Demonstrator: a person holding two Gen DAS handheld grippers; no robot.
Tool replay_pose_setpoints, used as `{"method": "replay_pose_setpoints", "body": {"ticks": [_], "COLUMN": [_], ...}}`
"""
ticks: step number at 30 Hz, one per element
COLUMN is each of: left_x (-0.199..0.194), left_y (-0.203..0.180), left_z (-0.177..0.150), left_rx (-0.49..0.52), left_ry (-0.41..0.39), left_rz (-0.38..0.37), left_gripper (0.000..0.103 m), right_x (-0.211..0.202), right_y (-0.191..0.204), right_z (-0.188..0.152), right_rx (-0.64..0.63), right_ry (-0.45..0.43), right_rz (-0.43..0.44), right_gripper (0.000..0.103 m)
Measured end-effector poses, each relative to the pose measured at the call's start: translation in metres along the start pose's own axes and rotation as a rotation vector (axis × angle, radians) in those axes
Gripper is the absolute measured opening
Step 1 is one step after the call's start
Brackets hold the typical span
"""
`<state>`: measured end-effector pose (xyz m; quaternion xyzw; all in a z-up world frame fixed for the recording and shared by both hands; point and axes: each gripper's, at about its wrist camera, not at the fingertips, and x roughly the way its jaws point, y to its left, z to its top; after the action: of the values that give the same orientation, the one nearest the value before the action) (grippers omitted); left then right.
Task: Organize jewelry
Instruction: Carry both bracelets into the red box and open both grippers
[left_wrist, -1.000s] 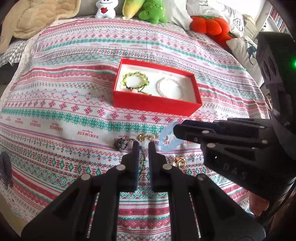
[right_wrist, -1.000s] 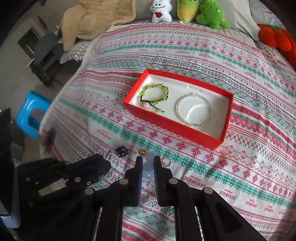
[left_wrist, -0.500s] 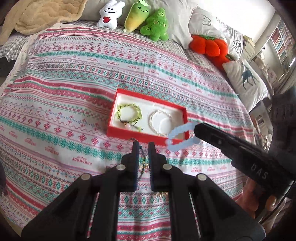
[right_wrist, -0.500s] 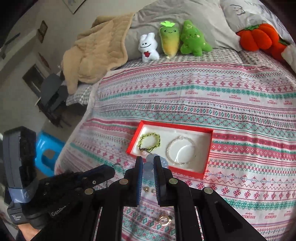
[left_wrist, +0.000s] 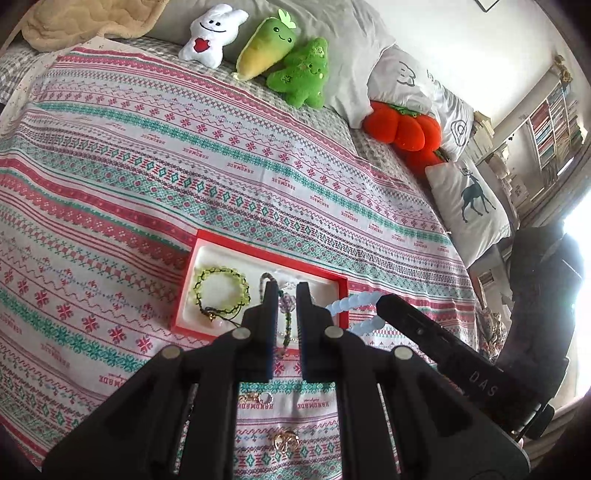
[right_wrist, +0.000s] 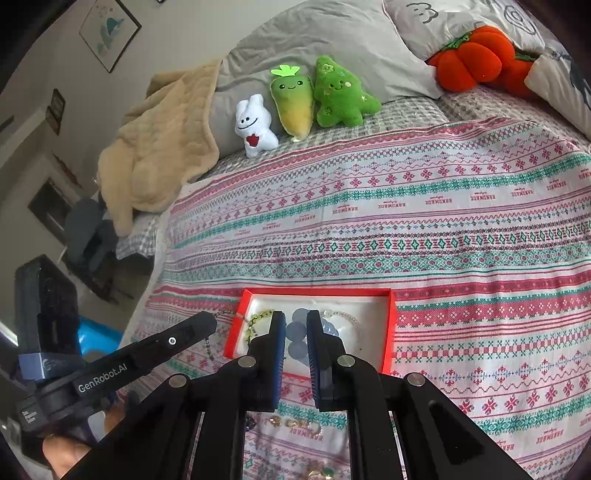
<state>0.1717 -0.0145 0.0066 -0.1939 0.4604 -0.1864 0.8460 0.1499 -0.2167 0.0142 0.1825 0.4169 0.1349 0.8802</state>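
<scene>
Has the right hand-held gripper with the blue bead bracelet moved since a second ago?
Yes. The right hand-held gripper has carried the blue bead bracelet up off the bedspread toward the red box, where it now hangs over the near corner.

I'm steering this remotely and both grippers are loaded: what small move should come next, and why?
Probably ease the right gripper forward and down over the red box, then open. It is shut on the pale blue bead bracelet, which hangs at the box's near right corner, not yet inside. The left gripper, shut on a beaded chain, already hovers over the box, so it can follow.
</scene>
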Motion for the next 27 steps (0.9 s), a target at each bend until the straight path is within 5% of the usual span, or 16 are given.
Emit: {"method": "replay_pose_setpoints", "body": {"ticks": [6, 12, 20, 27], "left_x": [0.025, 0.029, 0.029, 0.027], "left_y": [0.018, 0.031, 0.055, 0.057], "left_z": [0.002, 0.002, -0.003, -0.005], "left_rx": [-0.070, -0.073, -0.065, -0.047], "left_ry": [0.039, 0.040, 0.061, 0.045], "left_rz": [-0.055, -0.022, 0.073, 0.072], "left_gripper": [0.011, 0.011, 0.011, 0.011], "right_x": [0.019, 0.031, 0.039, 0.046], "right_y": [0.000, 0.009, -0.013, -0.016], "right_z": [-0.001, -0.005, -0.006, -0.009], "right_rx": [-0.001, -0.018, 0.016, -0.030], "right_ry": [0.018, 0.021, 0.035, 0.065], "right_rz": [-0.002, 0.004, -0.116, -0.157], "right_gripper": [0.012, 0.012, 0.013, 0.020]}}
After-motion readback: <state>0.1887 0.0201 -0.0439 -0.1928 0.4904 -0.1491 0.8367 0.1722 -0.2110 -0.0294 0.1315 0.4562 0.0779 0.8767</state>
